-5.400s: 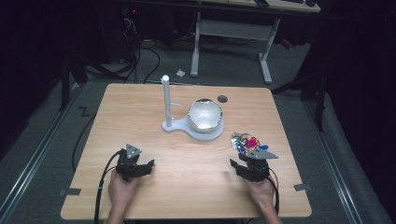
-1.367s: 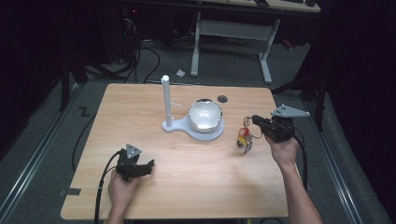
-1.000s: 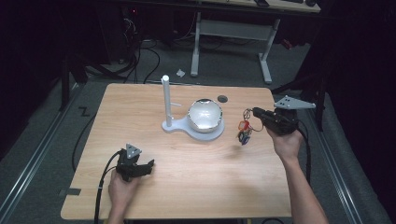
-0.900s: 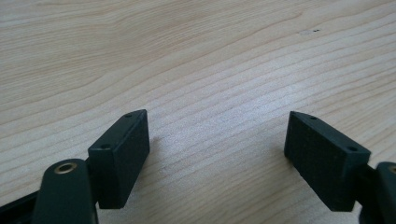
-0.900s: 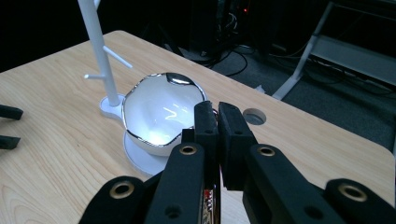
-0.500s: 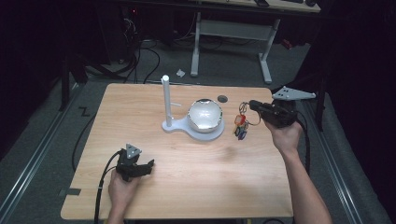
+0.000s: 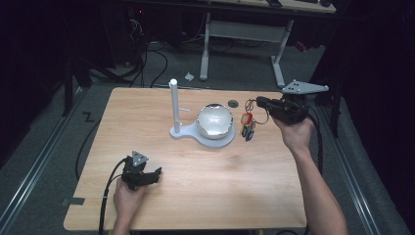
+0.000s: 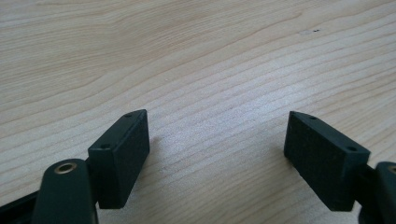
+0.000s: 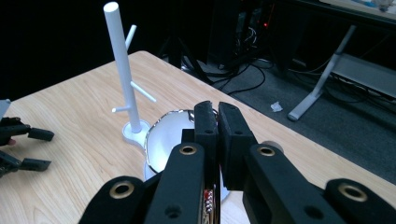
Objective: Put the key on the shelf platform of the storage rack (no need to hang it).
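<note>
The right gripper (image 7: 259, 103) is raised over the table (image 7: 147, 112) near its right edge, its jaws pressed together on the ring of a bunch of keys (image 7: 247, 125), which hangs just beside the white stand's bowl (image 7: 214, 121). The left gripper (image 7: 151, 175) rests near the front left corner, with its jaws wide apart.

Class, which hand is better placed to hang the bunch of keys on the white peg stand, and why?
Right. The right claw is shut on the colourful bunch of keys, raised beside the white peg stand. The left claw rests open on the wooden table, far away.
</note>
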